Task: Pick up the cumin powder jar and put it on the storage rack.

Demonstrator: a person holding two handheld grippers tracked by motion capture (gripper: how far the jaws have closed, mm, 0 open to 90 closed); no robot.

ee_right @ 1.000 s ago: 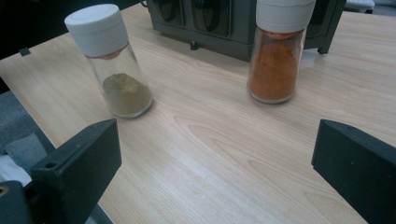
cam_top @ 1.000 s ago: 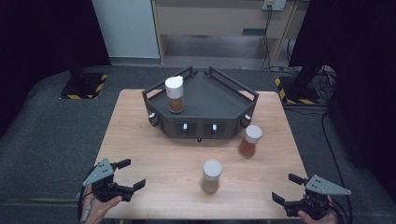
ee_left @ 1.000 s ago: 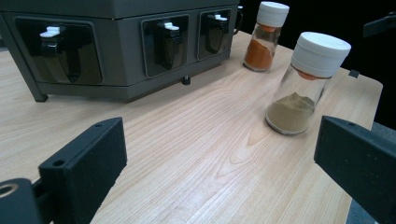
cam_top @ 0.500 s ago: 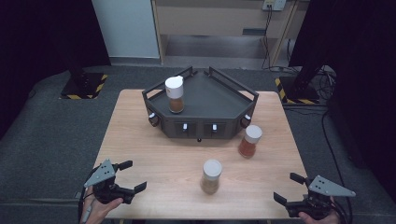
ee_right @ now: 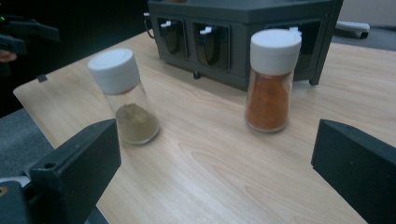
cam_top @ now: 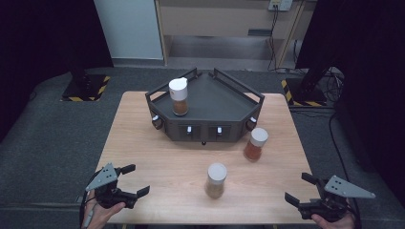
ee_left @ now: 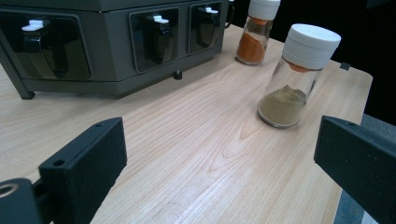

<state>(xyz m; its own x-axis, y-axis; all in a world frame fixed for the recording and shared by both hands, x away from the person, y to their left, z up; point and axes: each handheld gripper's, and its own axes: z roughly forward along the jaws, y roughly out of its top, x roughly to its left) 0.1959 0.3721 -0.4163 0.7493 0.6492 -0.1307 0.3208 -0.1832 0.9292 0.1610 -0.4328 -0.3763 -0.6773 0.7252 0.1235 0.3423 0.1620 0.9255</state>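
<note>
the left gripper (cam_top: 133, 180) hovers at the near left corner of the wooden table (cam_top: 143, 143), its jaws spread wide and empty, held in a hand (cam_top: 102, 212) rising from the bottom edge. the right gripper (cam_top: 300, 190) sits at the near right corner, jaws likewise parted with nothing between them.

between the two, near the front edge, stands an upright glass jar of tan powder (cam_top: 216, 180) with a white lid; in the left gripper view the same jar (ee_left: 294, 77) stands ahead and to the right of the jaws, well apart from them. farther back and to the right stands a jar of orange powder (cam_top: 255, 144), upright, white-capped, just beside the front right corner of a dark grey angular rack (cam_top: 224, 95). in the right gripper view this orange jar (ee_right: 272, 81) stands right of the tan one (ee_right: 125, 97), the two apart.

a third white-lidded jar of brown spice (cam_top: 178, 96) stands on the rack's top, toward its left side. small dispenser levers (ee_left: 159, 21) line the rack's front face.
</note>
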